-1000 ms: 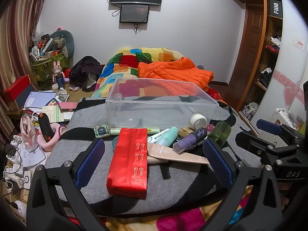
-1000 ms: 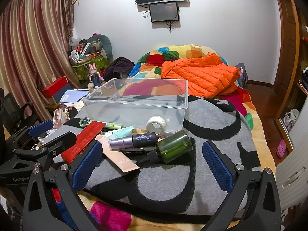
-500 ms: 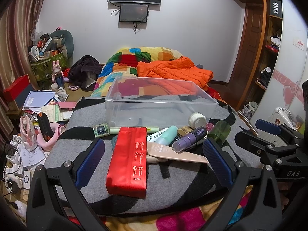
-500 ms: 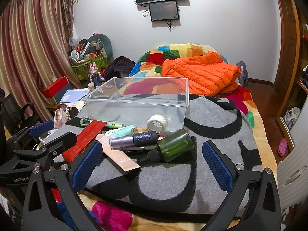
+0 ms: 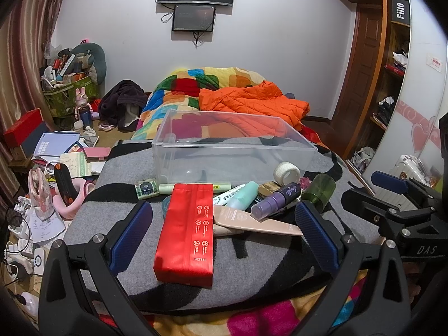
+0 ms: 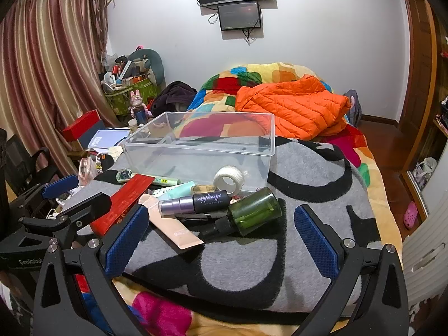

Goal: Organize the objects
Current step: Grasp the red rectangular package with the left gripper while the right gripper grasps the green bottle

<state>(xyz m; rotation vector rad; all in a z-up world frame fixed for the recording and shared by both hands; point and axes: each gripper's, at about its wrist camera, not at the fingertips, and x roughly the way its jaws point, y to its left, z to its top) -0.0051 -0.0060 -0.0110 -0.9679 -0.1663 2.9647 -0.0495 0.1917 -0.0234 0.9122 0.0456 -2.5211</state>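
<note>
Blanket (image 5: 117,221) in grey and black carried the clear bin (image 5: 232,151), empty, with clutter just before it: a red pouch (image 5: 186,235) marked "HC7771" and a purple spray bottle (image 6: 193,203) with unreadable script. Both the left tool (image 5: 222,232) and right tool (image 6: 221,233) hung spread wide, gripping nothing.

One clear plastic bin (image 5: 235,151). One red pouch (image 5: 186,233). One tape roll (image 5: 286,173). One green bottle (image 6: 253,211). One purple spray bottle (image 6: 193,202). One beige tube (image 5: 254,221). One mint tube (image 5: 242,194). One pale green stick (image 5: 193,188). Two grippers, left (image 5: 224,235) and right (image 6: 221,240).
</note>
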